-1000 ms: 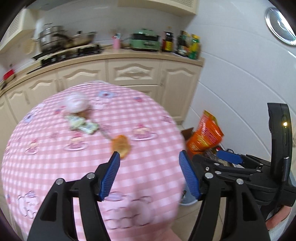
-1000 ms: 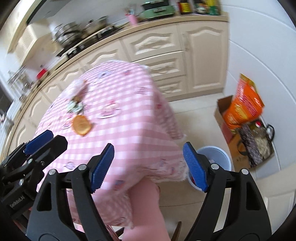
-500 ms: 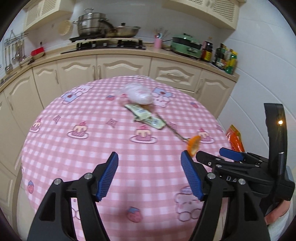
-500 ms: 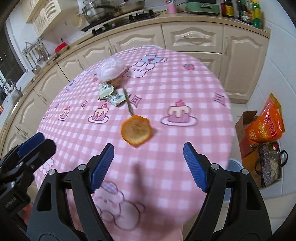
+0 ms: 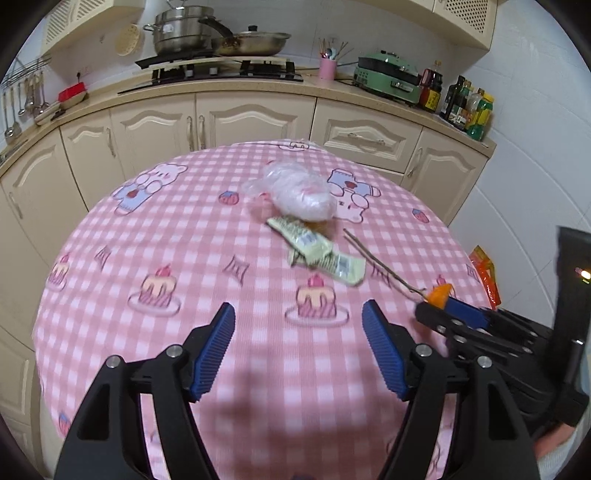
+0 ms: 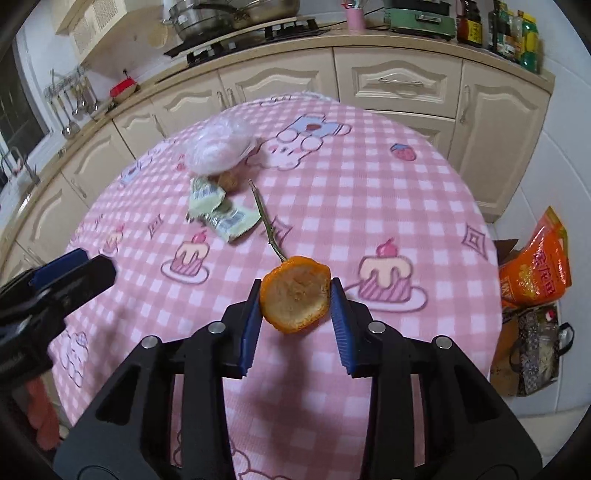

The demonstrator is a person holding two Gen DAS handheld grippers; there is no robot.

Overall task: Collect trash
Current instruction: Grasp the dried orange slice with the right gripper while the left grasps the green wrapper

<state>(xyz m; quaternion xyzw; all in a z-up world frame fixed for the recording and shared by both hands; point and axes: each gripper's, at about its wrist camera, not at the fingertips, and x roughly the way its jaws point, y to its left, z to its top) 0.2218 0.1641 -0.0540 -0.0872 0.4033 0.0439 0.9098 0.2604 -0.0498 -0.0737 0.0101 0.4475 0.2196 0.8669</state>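
While your right hand-held gripper (image 6: 295, 295) is closing its blue fingers on the orange peel (image 6: 294, 293) above the near part of the worktop (image 6: 388, 192), your left hand-held gripper (image 5: 298, 347) is hanging wide apart, holding nothing. Beyond the peel, a thin stem (image 6: 266, 221), crumpled wrappers (image 6: 221, 214) and a clear plastic bag (image 6: 218, 147) are lying on the pink checked cloth.

Matt checked cloth (image 6: 369, 192), crinkly clear plastic bag (image 5: 295, 192), pitted orange peel (image 6: 295, 293), glossy steel pot (image 5: 181, 35).
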